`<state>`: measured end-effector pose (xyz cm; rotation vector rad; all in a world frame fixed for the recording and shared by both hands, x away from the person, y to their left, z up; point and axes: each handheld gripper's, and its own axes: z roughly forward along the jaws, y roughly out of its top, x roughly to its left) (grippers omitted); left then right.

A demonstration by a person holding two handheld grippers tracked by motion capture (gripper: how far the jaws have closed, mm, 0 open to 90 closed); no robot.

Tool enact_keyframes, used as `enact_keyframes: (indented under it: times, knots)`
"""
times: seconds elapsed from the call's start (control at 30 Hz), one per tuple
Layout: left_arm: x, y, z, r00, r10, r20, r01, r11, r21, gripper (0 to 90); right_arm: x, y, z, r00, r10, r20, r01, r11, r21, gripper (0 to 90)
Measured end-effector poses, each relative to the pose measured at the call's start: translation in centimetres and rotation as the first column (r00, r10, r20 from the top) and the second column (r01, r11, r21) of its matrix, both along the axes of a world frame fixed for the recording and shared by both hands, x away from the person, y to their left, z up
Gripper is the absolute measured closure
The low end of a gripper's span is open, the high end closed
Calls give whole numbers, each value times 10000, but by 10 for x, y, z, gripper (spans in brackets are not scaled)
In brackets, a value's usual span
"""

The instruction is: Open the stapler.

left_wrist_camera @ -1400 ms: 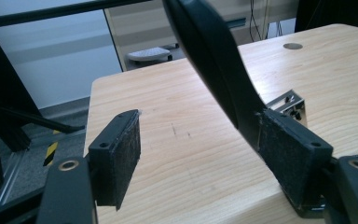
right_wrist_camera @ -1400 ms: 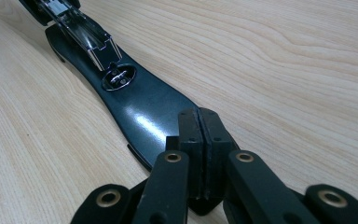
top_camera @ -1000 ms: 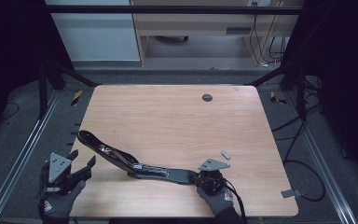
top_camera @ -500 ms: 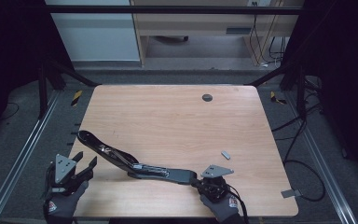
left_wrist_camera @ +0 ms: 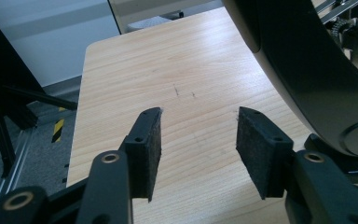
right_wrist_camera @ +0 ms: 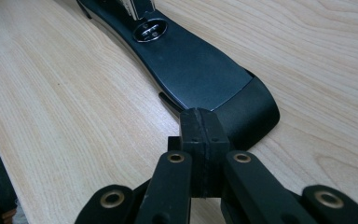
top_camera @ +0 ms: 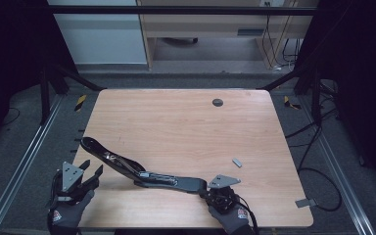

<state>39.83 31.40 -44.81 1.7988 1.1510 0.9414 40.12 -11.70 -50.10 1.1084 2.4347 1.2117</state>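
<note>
In the left gripper view the long black stapler (left_wrist_camera: 307, 79) is cut off by the top and right edges. The small grey piece (top_camera: 237, 162) and the dark round spot (top_camera: 217, 102) on the wooden desk (top_camera: 176, 127) are too small to identify.

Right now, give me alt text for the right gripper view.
The right gripper, fingers shut with nothing between them, rests its tip against the rounded end of a long black stapler lying open on a wooden table.
</note>
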Motion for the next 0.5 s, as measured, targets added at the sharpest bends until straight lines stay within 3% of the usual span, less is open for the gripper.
enact_keyframes:
  times: [0.5]
  knots:
    - [0,1,-1,9996,186,-206,-189,9997,-135,468,5,-2,0,9993,-344,121,346,9991,-245,900]
